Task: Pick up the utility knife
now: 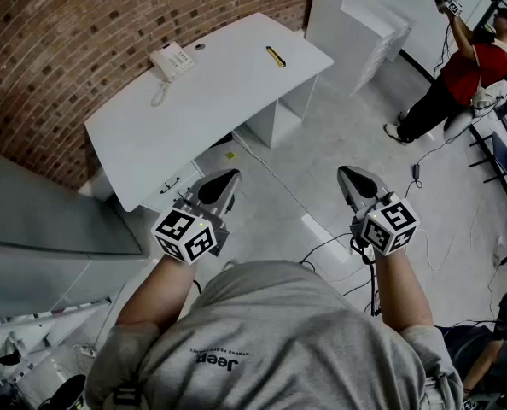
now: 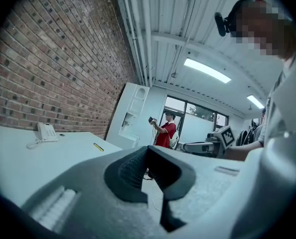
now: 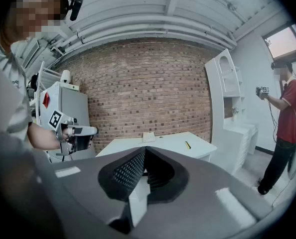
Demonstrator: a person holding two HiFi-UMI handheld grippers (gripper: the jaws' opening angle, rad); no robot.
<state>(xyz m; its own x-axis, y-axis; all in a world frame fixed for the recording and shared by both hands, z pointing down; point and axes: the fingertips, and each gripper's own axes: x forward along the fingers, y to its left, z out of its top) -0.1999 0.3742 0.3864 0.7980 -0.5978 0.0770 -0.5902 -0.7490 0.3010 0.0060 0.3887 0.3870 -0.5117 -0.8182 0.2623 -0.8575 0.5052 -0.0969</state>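
Note:
The utility knife (image 1: 276,55), a slim yellow and black bar, lies near the far right edge of the white desk (image 1: 211,101). It also shows small in the left gripper view (image 2: 98,147) and the right gripper view (image 3: 188,145). Both grippers hang in the air over the floor, well short of the desk. My left gripper (image 1: 230,178) is shut with nothing in it, its tips meeting (image 2: 147,148). My right gripper (image 1: 347,175) is likewise shut and empty (image 3: 144,149), pointing toward the desk.
A white desk phone (image 1: 172,60) sits at the desk's back left. A white cabinet (image 1: 356,24) stands right of the desk. A person in a red shirt (image 1: 469,67) stands far right. Cables (image 1: 322,246) trail on the grey floor. A grey cabinet (image 1: 40,229) is at my left.

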